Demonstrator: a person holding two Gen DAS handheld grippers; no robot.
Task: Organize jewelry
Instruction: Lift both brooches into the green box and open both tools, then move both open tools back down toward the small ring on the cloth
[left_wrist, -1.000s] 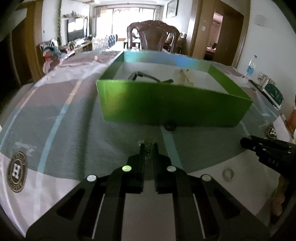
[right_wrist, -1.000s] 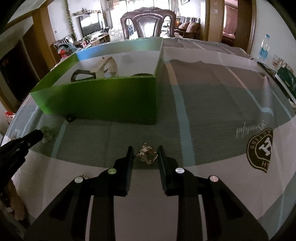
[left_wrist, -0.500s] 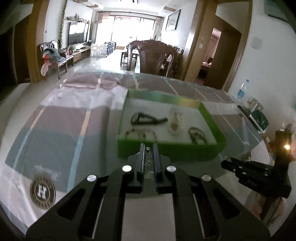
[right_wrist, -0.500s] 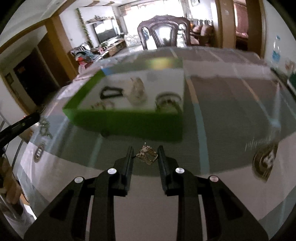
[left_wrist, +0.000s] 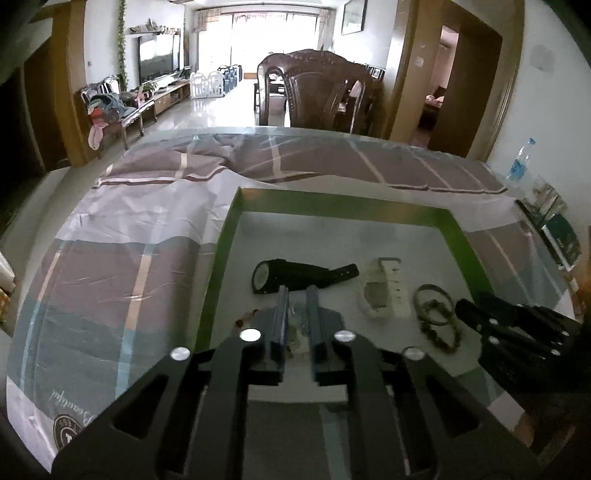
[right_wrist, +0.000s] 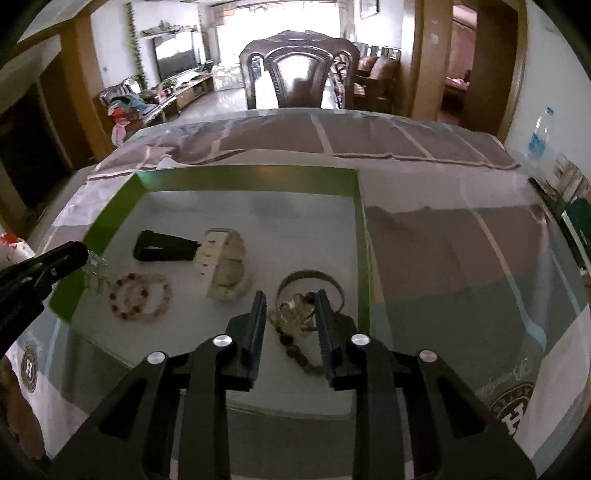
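A green-walled tray (left_wrist: 465, 240) (right_wrist: 247, 177) holds a black watch (left_wrist: 295, 275) (right_wrist: 162, 247), a white watch (left_wrist: 384, 291) (right_wrist: 225, 266), a metal bangle with dark beads (left_wrist: 436, 317) (right_wrist: 325, 280) and a red-and-clear bead bracelet (right_wrist: 140, 295). My left gripper (left_wrist: 295, 295) hovers over the tray's near left part, shut on a small silvery chain piece (left_wrist: 295, 328) (right_wrist: 96, 273). My right gripper (right_wrist: 290, 301) hovers over the bangle, shut on a small gold-toned jewelry piece (right_wrist: 295, 314).
The tray lies on a striped grey, mauve and white tablecloth (left_wrist: 140, 229). A dark wooden chair (left_wrist: 317, 92) stands at the table's far side. A water bottle (left_wrist: 519, 162) and small boxes (left_wrist: 561, 236) stand at the right edge.
Both grippers have risen from the cloth in front of the tray, each with its jewelry piece, and moved forward to hover over the tray's inside.
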